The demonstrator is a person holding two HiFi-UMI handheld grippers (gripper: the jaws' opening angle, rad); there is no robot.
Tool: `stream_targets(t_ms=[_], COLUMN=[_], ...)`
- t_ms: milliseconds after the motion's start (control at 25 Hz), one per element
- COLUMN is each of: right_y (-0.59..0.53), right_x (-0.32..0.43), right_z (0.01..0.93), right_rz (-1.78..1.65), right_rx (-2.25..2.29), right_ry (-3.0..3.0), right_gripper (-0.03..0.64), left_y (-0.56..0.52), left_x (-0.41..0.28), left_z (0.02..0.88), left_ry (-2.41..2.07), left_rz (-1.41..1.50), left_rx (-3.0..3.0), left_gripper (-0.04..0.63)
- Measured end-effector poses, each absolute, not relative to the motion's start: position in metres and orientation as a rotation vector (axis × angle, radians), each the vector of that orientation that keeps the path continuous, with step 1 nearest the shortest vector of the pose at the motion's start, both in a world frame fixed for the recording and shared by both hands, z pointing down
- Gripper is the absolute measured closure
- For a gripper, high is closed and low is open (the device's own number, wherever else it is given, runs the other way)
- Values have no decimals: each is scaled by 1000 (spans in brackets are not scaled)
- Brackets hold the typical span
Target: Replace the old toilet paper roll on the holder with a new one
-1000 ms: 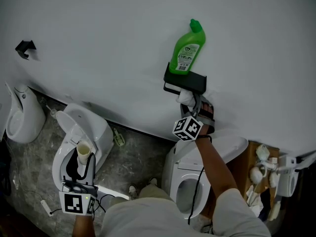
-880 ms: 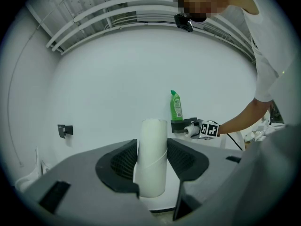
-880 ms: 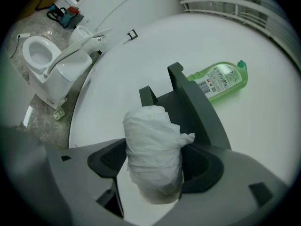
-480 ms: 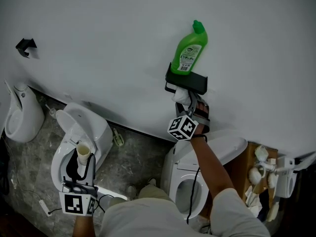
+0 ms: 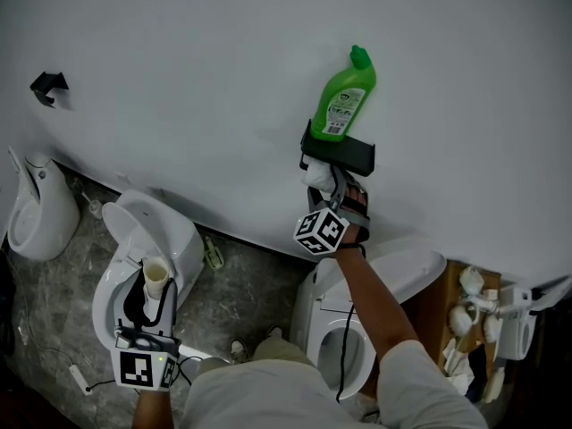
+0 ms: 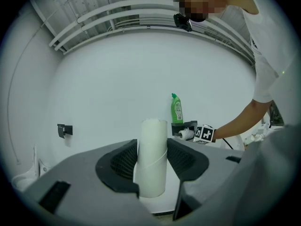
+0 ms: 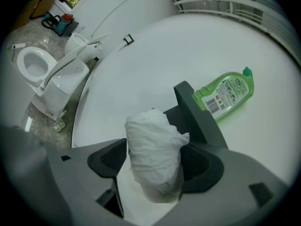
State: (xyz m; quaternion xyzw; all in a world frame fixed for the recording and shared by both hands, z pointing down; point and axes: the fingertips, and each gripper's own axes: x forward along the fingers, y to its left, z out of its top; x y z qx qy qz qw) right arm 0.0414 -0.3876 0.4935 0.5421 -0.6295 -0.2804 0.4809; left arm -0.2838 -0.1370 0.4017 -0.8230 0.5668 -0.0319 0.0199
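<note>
An empty cardboard tube (image 6: 153, 149) stands upright between the jaws of my left gripper (image 6: 153, 164), which is shut on it. In the head view that tube (image 5: 154, 278) and the left gripper (image 5: 150, 300) are low at the left, over an open toilet. My right gripper (image 7: 155, 166) is shut on a crumpled white toilet paper roll (image 7: 154, 145). It holds the roll (image 5: 318, 173) right below the black wall holder (image 5: 340, 154), close to it or touching. My right gripper (image 5: 327, 184) points up at the wall. A green cleaner bottle (image 5: 344, 96) stands on the holder's top.
A white toilet (image 5: 152, 232) sits below my left gripper, and another toilet (image 5: 353, 324) is under my right arm. A white fixture (image 5: 36, 208) stands at far left. A small black bracket (image 5: 46, 86) is on the wall. A box of white parts (image 5: 474, 315) is at right.
My right gripper has shifted a little to the left with the white roll, staying under the black holder. The left gripper and its tube have stayed in place.
</note>
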Motion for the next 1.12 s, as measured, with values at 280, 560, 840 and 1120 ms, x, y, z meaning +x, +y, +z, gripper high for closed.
stream_targets(t_ms=[280, 560, 840, 1120], right_y=[-390, -387, -352, -309], right_x=[22, 18, 19, 44], right_z=[491, 488, 475, 445], right_rz=[-671, -641, -660, -617], right_rx=[1324, 1334, 1338, 1445], right_ry=[-1564, -1604, -1662, -1708], right_gripper=[287, 287, 285, 275], left_y=[-138, -141, -150, -157], left_x=[-290, -279, -262, -209], left_z=[397, 397, 393, 392], left_ry=[1749, 1696, 1598, 1418], left_rz=[-75, -67, -43, -31], left_rx=[-2553, -2589, -2627, -2722], left_gripper=[399, 399, 399, 399])
